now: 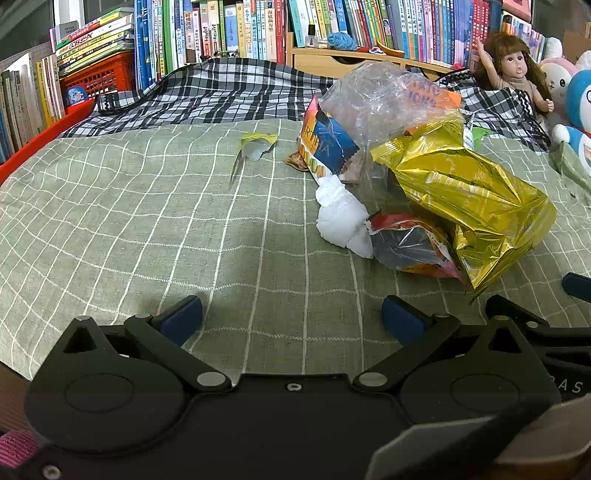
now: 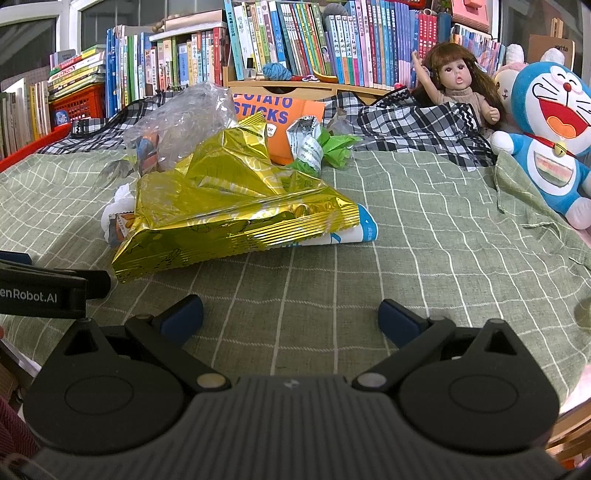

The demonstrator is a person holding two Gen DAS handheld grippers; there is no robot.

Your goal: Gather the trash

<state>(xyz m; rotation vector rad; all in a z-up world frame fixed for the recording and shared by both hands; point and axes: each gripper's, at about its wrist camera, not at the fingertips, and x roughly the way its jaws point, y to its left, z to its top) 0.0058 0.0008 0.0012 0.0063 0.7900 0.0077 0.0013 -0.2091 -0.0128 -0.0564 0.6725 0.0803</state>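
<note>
A heap of trash lies on the green checked bedcover [image 1: 147,229]. On top is a gold foil snack bag [image 1: 465,195] [image 2: 229,206], with a crumpled white tissue [image 1: 341,218], a red and black wrapper [image 1: 406,247], a blue and orange wrapper [image 1: 327,144] and a clear plastic bag [image 1: 373,96] [image 2: 177,118] around it. An orange potato sticks box [image 2: 277,122] and a green wrapper [image 2: 334,147] lie behind. A torn yellow-green scrap [image 1: 255,146] sits apart, left of the heap. My left gripper [image 1: 291,319] is open, short of the heap. My right gripper [image 2: 291,317] is open, with bare cover between its fingers.
Bookshelves [image 1: 229,29] line the back. A black and white plaid cloth [image 1: 221,92] is bunched behind the heap. A doll [image 2: 458,85] and a blue plush toy [image 2: 550,136] sit at the right. A red crate [image 1: 99,75] and a red edge [image 1: 40,140] are at left.
</note>
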